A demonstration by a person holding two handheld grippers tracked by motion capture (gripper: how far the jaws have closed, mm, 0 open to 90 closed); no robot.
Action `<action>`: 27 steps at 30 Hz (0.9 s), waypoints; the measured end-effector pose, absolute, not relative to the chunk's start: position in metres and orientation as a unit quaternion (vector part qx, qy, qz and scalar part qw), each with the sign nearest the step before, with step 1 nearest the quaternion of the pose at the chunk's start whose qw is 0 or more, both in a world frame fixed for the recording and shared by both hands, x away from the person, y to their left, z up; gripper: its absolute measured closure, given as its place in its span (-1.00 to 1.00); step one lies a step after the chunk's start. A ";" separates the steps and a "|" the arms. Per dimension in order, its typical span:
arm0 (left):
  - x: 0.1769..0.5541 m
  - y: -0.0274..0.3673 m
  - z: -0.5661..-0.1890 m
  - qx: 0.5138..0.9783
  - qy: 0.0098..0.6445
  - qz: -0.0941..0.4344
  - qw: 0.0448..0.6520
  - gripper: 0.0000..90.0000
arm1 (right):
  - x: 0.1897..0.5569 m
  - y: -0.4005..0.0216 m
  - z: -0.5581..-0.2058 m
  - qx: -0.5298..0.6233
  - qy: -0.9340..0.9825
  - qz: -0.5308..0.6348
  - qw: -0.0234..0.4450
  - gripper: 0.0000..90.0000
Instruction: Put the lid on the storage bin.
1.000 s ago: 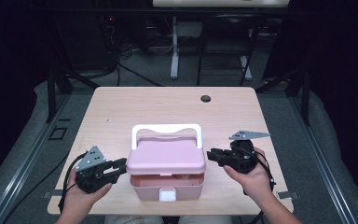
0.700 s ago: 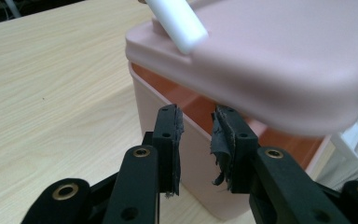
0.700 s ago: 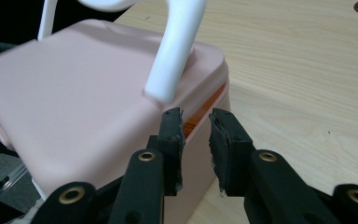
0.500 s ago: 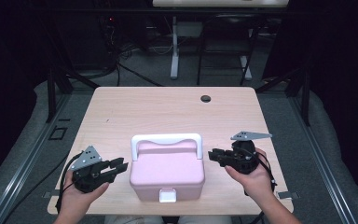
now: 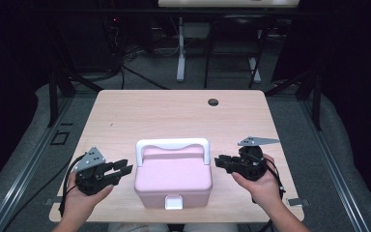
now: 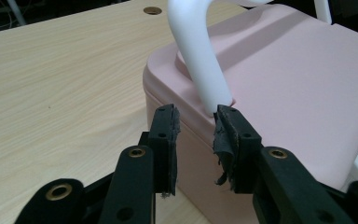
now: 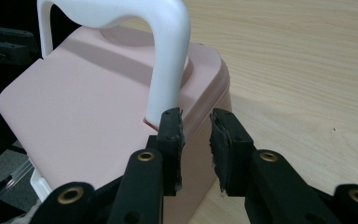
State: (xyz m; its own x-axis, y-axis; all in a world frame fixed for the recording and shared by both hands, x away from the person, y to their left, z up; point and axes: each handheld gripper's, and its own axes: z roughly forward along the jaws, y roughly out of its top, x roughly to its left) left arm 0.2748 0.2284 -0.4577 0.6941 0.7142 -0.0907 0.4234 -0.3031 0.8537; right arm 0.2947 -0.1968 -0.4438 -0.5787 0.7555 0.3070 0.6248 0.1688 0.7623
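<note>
Pink box (image 5: 173,180) sits on the near edge of the wooden table (image 5: 174,116), between the two grippers, with its lid down and its white handle (image 5: 172,145) standing upright at the far side. A white latch (image 5: 173,202) at the front seems to be closed, though it is too small to be sure. The box looks set down and at rest, so the placing seems done; what remains looks like drawing the grippers clear or taking a fresh hold. The left gripper (image 5: 123,168) lies just beside the box's left wall, its jaws having just been opening, with nothing gripped. The right gripper (image 5: 221,162), jaws narrowly parted and empty, lies just off the right wall.
</note>
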 end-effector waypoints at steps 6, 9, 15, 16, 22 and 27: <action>0.282 0.233 -0.461 0.786 0.372 0.163 0.466 0.35 | 0.294 -0.195 -0.446 0.452 0.763 0.454 0.085 0.59; 0.286 0.236 -0.464 0.780 0.381 0.164 0.470 0.27 | 0.293 -0.194 -0.447 0.449 0.762 0.456 0.095 0.57; 0.293 0.241 -0.469 0.765 0.397 0.161 0.481 0.18 | 0.297 -0.197 -0.448 0.455 0.754 0.462 0.104 0.50; 0.294 0.242 -0.470 0.760 0.401 0.163 0.485 0.18 | 0.297 -0.197 -0.449 0.457 0.752 0.462 0.105 0.49; 0.295 0.249 -0.483 0.751 0.418 0.160 0.485 0.15 | 0.300 -0.202 -0.461 0.472 0.742 0.462 0.115 0.40; 0.295 0.254 -0.492 0.756 0.421 0.166 0.473 0.11 | 0.298 -0.211 -0.469 0.488 0.729 0.466 0.116 0.38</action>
